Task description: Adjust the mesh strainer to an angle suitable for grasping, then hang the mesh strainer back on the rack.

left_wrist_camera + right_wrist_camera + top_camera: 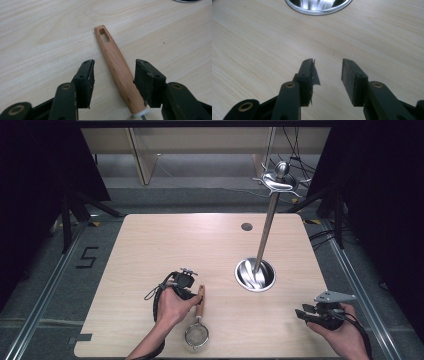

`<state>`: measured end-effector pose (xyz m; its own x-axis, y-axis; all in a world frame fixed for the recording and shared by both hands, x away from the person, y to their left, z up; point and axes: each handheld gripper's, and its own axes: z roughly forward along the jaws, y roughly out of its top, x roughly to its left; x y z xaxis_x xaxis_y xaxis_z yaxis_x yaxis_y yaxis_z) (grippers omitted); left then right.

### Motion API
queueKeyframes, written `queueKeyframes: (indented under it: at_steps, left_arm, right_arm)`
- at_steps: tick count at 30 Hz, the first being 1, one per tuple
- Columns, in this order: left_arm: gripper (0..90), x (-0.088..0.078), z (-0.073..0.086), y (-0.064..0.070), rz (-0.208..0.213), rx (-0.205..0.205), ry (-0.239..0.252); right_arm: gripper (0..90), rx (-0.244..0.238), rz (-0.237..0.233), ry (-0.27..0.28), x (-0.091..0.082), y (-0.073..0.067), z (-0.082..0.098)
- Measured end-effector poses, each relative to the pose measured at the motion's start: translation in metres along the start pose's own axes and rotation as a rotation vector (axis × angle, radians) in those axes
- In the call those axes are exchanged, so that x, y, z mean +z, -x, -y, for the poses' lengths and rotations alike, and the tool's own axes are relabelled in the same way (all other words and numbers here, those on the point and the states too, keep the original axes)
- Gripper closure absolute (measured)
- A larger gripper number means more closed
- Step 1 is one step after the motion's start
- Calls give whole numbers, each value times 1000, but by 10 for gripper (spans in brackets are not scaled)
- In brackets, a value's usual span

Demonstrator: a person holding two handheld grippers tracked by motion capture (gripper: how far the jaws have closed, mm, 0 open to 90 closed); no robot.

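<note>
A small mesh strainer (196, 336) with a wooden handle (200, 300) lies flat near the table's front edge. In the left gripper view the handle (117, 72) runs between the jaws, its slotted end pointing away. My left gripper (192, 292) (115, 63) is open around it. The right pad (146, 80) is at the handle's side and the left pad (86, 77) stands well apart. My right gripper (302, 314) (327, 61) is open over bare wood at the front right, with nothing between its jaws.
A metal hanging stand rises from a round shiny base (255, 274) (318, 6) right of centre, its pole topped by hooks (278, 180). A dark cable hole (246, 226) is in the table's far side. Tripod legs and cables are on the floor around the table.
</note>
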<state>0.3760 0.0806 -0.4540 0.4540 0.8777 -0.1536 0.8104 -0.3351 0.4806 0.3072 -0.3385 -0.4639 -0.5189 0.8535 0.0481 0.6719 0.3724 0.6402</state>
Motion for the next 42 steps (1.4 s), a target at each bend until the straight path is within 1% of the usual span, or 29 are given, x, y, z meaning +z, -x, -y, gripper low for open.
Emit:
queueKeyframes:
  at_steps: [1, 2, 4, 6, 10, 11, 12, 13, 14, 15, 16, 17, 19, 20, 23, 24, 25, 26, 27, 28, 29, 32, 33, 34, 35, 38, 39, 41, 42]
  left_arm:
    - [464, -1, 2, 1, 6, -14, -8]
    - [454, -2, 3, 0, 9, 1, -6]
    - [450, -2, 7, 2, 22, -26, -12]
    - [449, 0, 10, 3, 18, -32, -8]
    - [442, 1, 11, 3, 26, -24, -11]
    - [442, 1, 12, 5, 29, -47, -12]
    - [442, 0, 12, 5, 23, -29, -22]
    - [442, 1, 12, 6, 24, -41, -18]
    - [441, 1, 11, 7, 28, -28, -16]
    - [440, 2, 11, 10, 12, -24, -20]
    - [440, 2, 11, 10, 12, -24, -20]
    - [441, 3, 8, 11, 9, 10, -31]
    - [440, 3, 7, 12, 0, 13, -25]
    - [439, 3, 7, 17, -6, -23, -31]
    - [434, 4, 4, 16, 11, 17, -36]
    - [432, 4, 4, 16, 11, 17, -36]
    - [432, 6, 5, 19, 8, -24, -38]
    - [428, 7, 5, 20, 13, -24, -44]
    - [425, 8, 5, 18, 7, 3, -47]
    - [421, 8, 5, 18, 7, 3, -47]
    - [417, 11, 5, 22, 9, -39, -63]
    - [397, 16, 4, 25, 7, -53, -83]
    - [397, 18, 2, 24, -2, -23, -95]
    - [394, 20, 2, 27, 1, -51, -103]
    - [388, 24, -1, 28, 0, -62, -119]
    - [388, 27, -3, 28, -8, -52, -141]
    - [388, 31, -4, 30, -29, -88, -124]
    - [396, 32, -6, 28, -36, -62, -136]
    - [404, 33, -8, 25, -44, -35, -140]
  right_arm:
    - [619, 20, -5, -2, 1, 0, 0]
    - [618, 34, -4, -1, 1, -1, 1]
    - [617, 26, -5, -3, 1, -1, 0]
    - [614, 48, -9, -10, 0, -2, 0]
    - [611, 36, 0, -4, 0, -2, -1]
    - [610, 37, -3, -4, 0, -2, -1]
    - [609, 15, 3, -1, 0, -1, 0]
    - [609, 14, 3, -2, 0, -1, 0]
    - [609, 14, 2, -3, 0, -1, 0]
    - [608, 21, -4, -4, 1, -1, 0]
    - [608, 23, -8, -5, 2, -1, 0]
    - [608, 28, -5, -10, 1, -1, 0]
    - [607, 32, -6, -9, 1, -2, 0]
    - [607, 26, -4, 1, 2, -1, 0]
    - [606, 39, -1, -11, 0, -1, 0]
    - [606, 39, -1, -11, 0, -1, 0]
    - [606, 41, -2, -11, 1, -1, -1]
    - [606, 23, 0, -2, 2, 0, 0]
    - [605, 15, -5, 7, 3, 0, -2]
    - [605, 15, -5, 7, 3, 0, -2]
    - [605, 45, -17, -16, 2, -3, -1]
    - [603, 28, -14, -19, 3, -2, -2]
    - [603, 4, -9, -14, 3, 0, -2]
    - [602, 3, -8, -13, 3, 0, -2]
    - [602, 0, -9, -11, 3, 0, -2]
    - [601, 4, -19, 0, 3, -1, -2]
    - [601, 30, -20, -17, 2, -3, -2]
    - [601, 22, -14, -10, 2, -3, -2]
    - [600, 17, -16, -8, 2, -4, -2]
